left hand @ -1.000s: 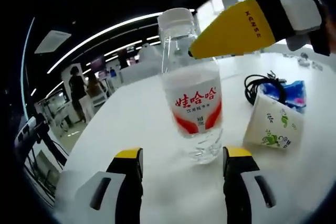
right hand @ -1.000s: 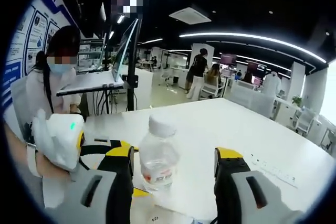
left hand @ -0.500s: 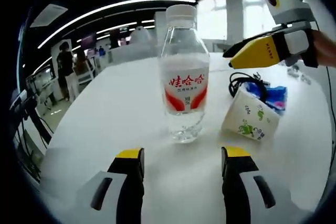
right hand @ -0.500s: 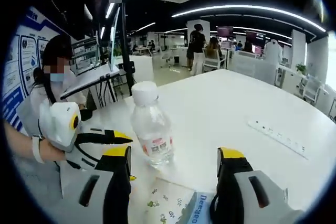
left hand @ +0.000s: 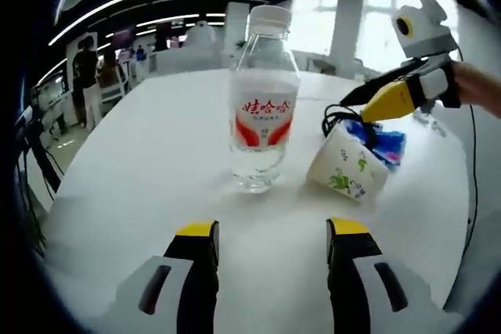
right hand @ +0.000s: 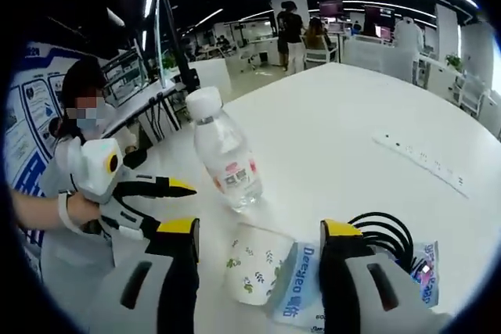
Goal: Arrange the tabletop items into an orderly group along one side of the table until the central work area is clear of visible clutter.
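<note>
Water bottle (left hand: 264,99) upright on white table (left hand: 141,162); paper cup (left hand: 347,166) beside it, apparently tipped. Left gripper (left hand: 270,232) and right gripper (right hand: 254,232): jaws apart, empty.

The left gripper view looks low across the white table (left hand: 141,162) with the water bottle (left hand: 263,99) close at upper centre, while the right gripper view faces it from the opposite side, higher, sharing that bottle (right hand: 225,163) and the paper cup (right hand: 257,271).
</note>
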